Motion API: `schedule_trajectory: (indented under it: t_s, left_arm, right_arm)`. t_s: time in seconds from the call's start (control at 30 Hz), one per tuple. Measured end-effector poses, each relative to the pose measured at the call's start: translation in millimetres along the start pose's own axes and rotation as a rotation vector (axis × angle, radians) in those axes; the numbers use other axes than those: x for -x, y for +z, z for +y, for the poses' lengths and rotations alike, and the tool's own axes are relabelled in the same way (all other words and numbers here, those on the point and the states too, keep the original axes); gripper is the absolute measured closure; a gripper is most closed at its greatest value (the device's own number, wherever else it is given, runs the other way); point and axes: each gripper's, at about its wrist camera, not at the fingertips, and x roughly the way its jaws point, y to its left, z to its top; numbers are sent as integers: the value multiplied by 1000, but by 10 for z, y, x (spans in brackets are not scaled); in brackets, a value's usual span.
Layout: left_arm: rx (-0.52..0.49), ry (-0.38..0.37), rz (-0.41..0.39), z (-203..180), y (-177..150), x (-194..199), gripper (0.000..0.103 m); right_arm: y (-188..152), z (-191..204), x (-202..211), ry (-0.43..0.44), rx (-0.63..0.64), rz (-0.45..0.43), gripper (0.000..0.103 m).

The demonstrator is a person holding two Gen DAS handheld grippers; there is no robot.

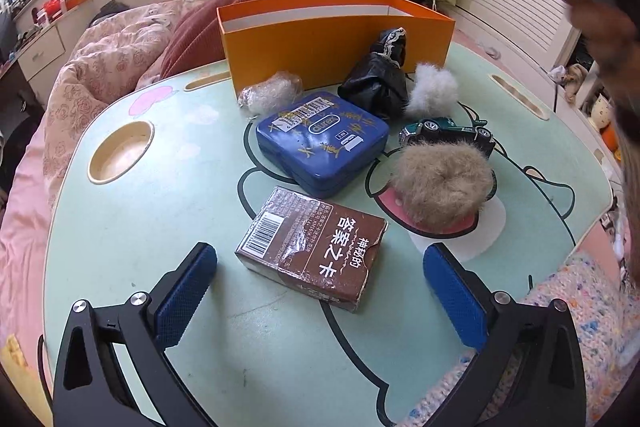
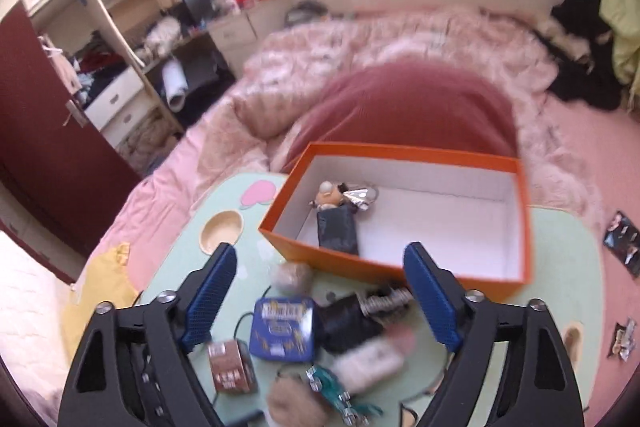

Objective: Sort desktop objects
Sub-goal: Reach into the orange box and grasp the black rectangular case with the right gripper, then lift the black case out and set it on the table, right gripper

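Observation:
My left gripper is open and empty, low over the green table, its fingers either side of a brown card box. Beyond lie a blue tin, a tan fur ball, a green toy car, a black bag, a white fluff ball and a clear wrapped bundle. The orange box stands at the back. My right gripper is open and empty, high above the table. It looks down into the orange box, which holds a small doll and a dark pouch.
A bed with a pink quilt and a red pillow lies behind the table. A round cup recess sits in the table's left side. A knitted blanket lies at the right edge. Shelves and drawers stand far left.

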Motion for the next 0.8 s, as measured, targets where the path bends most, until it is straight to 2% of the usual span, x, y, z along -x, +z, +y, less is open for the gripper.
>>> schedule_trajectory:
  t_s: [0.03, 0.1, 0.13, 0.27, 0.33, 0.37, 0.4, 0.47, 0.53, 0.63, 0.8]
  left_arm:
    - [0, 0, 0, 0, 0, 0, 0]
    - [0, 0, 0, -4, -1, 0, 0]
    - [0, -1, -1, -4, -2, 0, 0]
    - [4, -5, -4, 4, -8, -4, 0]
    - [4, -7, -4, 5, -11, -4, 0]
    - [5, -7, -4, 1, -12, -4, 0]
    - [7, -8, -3, -1, -14, -4, 0]
    - [7, -9, -4, 1, -15, -3, 0]
    - [6, -9, -5, 3, -15, 0, 0]
    - [6, -9, -5, 3, -15, 0, 0]
    - [7, -9, -5, 2, -15, 2, 0]
  right_arm:
    - [116, -11, -219, -15, -18, 62, 30]
    - [271, -64, -606, -32, -44, 166, 45]
    - [307, -93, -766, -34, -55, 203, 47]
    - [337, -210, -1298, 9, -95, 360, 47]
    - [328, -264, -1463, -41, -98, 389, 48]
    - [333, -278, -1482, -44, -91, 372, 53]
    - [343, -265, -1487, -62, -67, 366, 63]
    - [337, -287, -1453, -79, -70, 358, 63]
    - [309, -356, -1354, -60, -101, 330, 63]
    - [286, -427, -926, -29, -129, 195, 63]
    - [99, -471, -23, -39, -107, -13, 65]
